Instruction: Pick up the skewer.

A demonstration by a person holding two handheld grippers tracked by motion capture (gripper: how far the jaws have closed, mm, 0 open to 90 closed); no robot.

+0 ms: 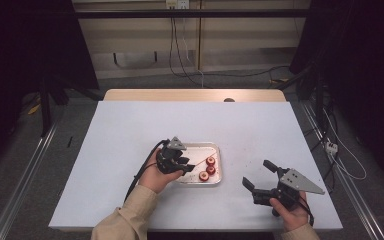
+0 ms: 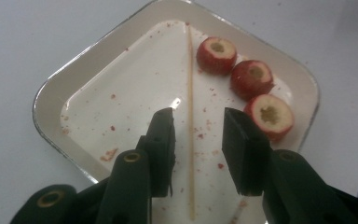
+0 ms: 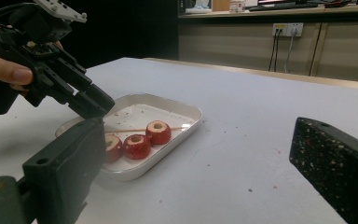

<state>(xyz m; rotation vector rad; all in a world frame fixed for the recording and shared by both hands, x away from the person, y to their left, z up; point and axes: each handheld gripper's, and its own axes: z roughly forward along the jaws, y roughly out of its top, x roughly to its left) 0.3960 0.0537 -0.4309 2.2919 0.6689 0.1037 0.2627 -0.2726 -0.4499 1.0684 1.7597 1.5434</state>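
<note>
A white tray (image 2: 51,93) holds three red cored fruits (image 2: 251,79) in a row along one side. A thin wooden skewer (image 2: 190,93) lies flat beside them. My left gripper (image 2: 198,119) points down into the tray. Its jaws straddle the skewer with a gap on each side, and no pad touches it. In the high view this gripper (image 1: 186,165) sits over the tray's left half, with the fruits (image 1: 210,167) at the right. My right gripper (image 1: 257,173) rests low over the table to the right of the tray, open and with nothing between its jaws. In the right gripper view the tray (image 3: 186,112) and fruits (image 3: 137,145) lie ahead.
Red crumbs speckle the tray floor and the white table (image 1: 130,130) near it. Cables trail from both grippers toward the near edge. The table's wooden far edge (image 1: 195,95) runs across the back, with dark frames and floor cables beyond.
</note>
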